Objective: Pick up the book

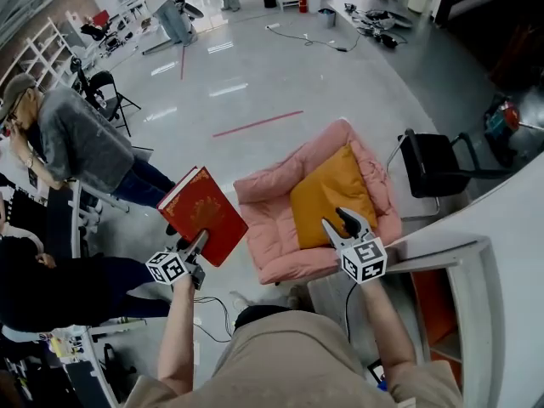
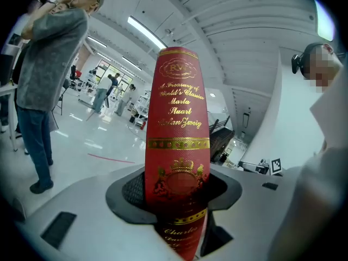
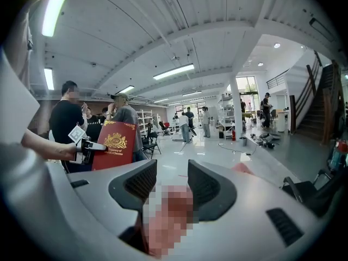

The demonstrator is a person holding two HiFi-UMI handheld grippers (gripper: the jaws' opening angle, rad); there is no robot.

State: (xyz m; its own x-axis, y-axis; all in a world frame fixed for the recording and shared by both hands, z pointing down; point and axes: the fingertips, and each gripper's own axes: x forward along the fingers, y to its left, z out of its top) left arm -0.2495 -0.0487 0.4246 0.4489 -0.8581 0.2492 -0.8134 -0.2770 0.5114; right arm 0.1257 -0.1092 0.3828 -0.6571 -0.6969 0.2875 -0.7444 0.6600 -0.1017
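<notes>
- L gripper clamped on red book; book off the floor, sticking up past its jaws
- R gripper jaws apart, empty; pink chair w/ orange cushion just beyond it

Bright, even light falls from the ceiling strip lamps, and the glossy floor throws it back as white glare patches. Both my gripper views bow hard toward dark, vignetted corners. The book sits so near the lens that its lower lettering smears. Shadows are soft.
</notes>
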